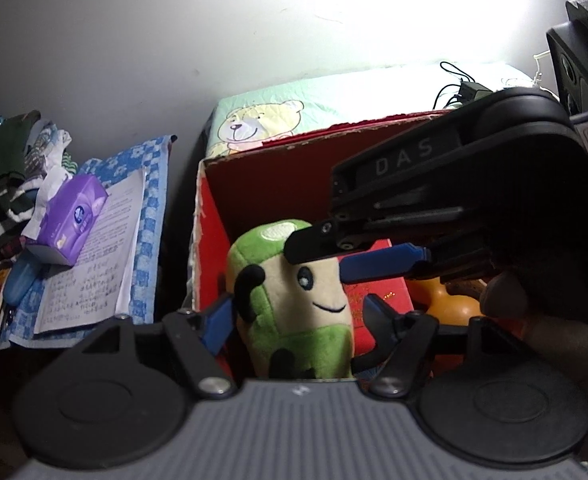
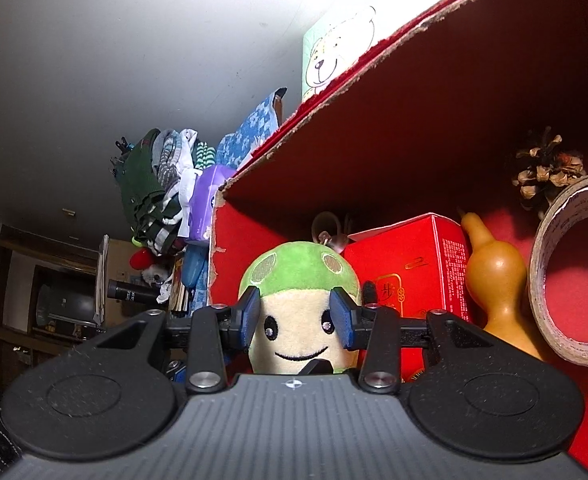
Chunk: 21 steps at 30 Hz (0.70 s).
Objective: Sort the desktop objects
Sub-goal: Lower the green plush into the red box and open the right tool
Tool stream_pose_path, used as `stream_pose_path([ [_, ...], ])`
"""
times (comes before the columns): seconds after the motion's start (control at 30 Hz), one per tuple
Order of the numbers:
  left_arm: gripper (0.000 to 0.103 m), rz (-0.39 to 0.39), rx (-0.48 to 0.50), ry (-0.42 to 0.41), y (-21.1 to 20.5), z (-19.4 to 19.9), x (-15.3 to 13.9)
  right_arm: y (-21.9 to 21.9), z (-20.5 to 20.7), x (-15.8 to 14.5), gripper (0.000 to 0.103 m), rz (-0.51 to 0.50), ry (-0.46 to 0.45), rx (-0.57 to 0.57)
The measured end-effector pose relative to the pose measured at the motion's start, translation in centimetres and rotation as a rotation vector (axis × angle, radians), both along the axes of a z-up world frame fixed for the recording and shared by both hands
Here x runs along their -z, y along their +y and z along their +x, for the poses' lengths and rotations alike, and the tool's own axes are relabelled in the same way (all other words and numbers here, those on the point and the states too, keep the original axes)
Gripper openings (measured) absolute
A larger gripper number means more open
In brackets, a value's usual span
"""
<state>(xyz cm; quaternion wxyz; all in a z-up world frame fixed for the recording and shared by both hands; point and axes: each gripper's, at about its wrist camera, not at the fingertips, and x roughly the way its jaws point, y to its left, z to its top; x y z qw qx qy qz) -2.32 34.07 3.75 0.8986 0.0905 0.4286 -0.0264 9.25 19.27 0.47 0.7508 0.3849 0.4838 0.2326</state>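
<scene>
A green-and-cream plush toy (image 2: 300,312) stands upright in the near left corner of the red cardboard box (image 2: 434,92), and your right gripper (image 2: 297,317) has its blue pads pressed against either side of the toy's head — clenched on it, as the right wrist view reads. Your left gripper (image 1: 298,314) straddles the toy's body with daylight between the pads and the plush, so it looks released and spread, though the lower part of the toy is hidden behind the housing and contact there cannot be ruled out. The risk starts with the plush itself: it is soft, the grip sits high on a rounded head, and a quick lift could let it squirm out or tip. Both tools crowd one toy — in the left wrist view the right one's fingers cross directly over the plush's face — so a careless move could knock them together. Just beside the toy sit a small red carton (image 2: 414,264), an orange gourd (image 2: 494,280), a roll of tape (image 2: 574,268) leaning on edge and a pinecone (image 2: 548,168); a sideways swing could topple the gourd or send the tape rolling. The box's frayed left wall (image 1: 210,248) lies close enough to snag the plush.
</scene>
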Motion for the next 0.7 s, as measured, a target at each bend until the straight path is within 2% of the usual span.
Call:
stream_pose_path([
  [0.37,0.074,0.011,-0.039,0.028,0.1,1.0,0.8,-0.7,0.1,0.2,0.044,0.048,0.023,-0.001],
  [0.7,0.079,0.017,-0.056,0.022,0.6,1.3,0.7,-1.7,-0.7,-0.6,0.044,0.036,-0.012,0.025],
])
